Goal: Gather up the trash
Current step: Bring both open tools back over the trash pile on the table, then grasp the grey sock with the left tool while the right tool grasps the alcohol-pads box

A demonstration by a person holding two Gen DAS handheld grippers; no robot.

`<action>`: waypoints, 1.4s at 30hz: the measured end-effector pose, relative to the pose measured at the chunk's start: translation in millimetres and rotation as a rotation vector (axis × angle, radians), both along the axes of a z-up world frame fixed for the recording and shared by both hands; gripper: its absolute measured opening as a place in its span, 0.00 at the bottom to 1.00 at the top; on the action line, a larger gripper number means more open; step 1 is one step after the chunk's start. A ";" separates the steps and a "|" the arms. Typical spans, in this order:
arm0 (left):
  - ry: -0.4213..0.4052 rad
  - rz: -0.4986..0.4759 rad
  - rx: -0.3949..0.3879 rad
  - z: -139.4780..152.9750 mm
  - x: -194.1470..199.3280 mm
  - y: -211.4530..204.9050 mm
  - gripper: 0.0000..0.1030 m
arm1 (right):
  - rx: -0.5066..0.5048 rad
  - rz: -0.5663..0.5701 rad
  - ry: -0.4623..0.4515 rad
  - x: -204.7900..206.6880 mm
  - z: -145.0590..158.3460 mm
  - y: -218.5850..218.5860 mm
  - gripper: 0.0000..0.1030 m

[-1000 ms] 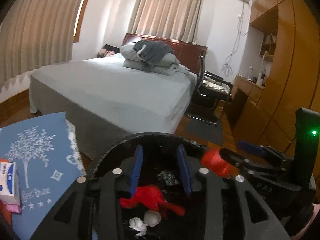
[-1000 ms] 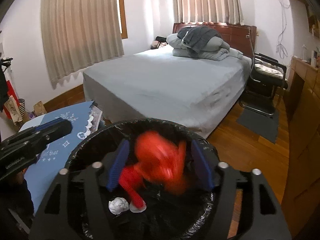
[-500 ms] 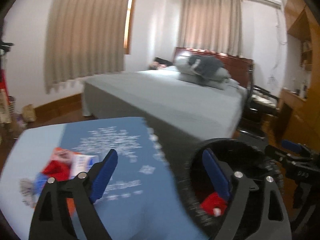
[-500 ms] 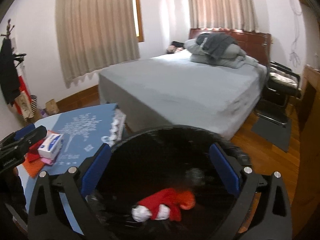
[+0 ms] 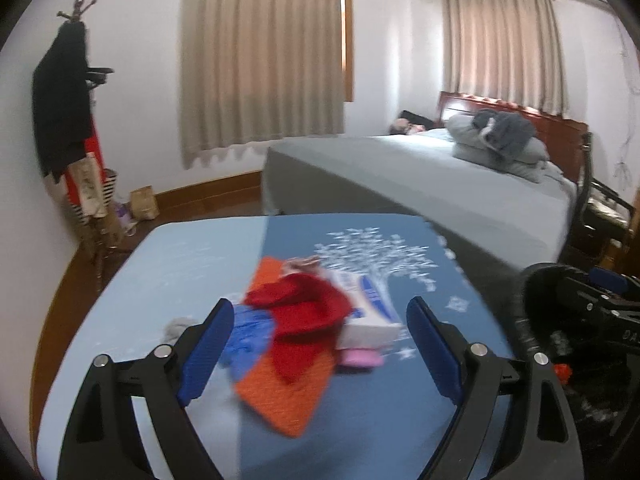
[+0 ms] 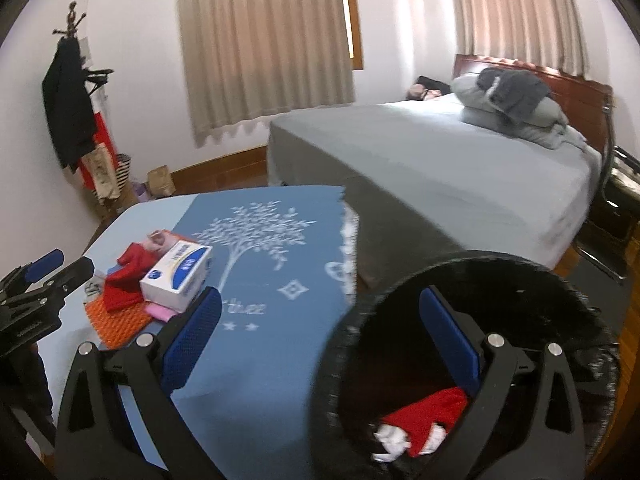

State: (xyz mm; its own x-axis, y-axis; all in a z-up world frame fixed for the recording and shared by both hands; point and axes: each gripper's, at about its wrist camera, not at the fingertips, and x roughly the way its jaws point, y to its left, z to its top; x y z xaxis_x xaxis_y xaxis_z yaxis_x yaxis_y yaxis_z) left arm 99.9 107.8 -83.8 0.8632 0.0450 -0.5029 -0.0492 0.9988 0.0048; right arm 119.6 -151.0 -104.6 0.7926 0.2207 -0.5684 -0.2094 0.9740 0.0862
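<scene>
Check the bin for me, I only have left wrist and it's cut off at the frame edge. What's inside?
Observer: From the right wrist, a red cloth lies at the bottom of the black trash bin.
Operator: Anything else in there?
Observer: Crumpled white paper, right next to the red cloth.
Operator: Right hand-held gripper state?
Observer: The right hand-held gripper is open with nothing between its fingers. One finger shows over the blue tablecloth, the other over the bin's mouth.
</scene>
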 end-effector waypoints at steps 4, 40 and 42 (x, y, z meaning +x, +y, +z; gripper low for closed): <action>0.015 0.056 0.006 -10.4 -3.3 24.6 0.84 | -0.001 0.029 0.011 7.7 -7.8 19.9 0.94; 0.164 0.231 -0.038 -71.2 36.1 123.6 0.82 | -0.067 0.191 0.155 66.9 -65.1 162.0 0.94; 0.165 0.233 -0.045 -72.3 35.5 125.4 0.82 | -0.070 0.189 0.158 67.7 -65.7 160.0 0.94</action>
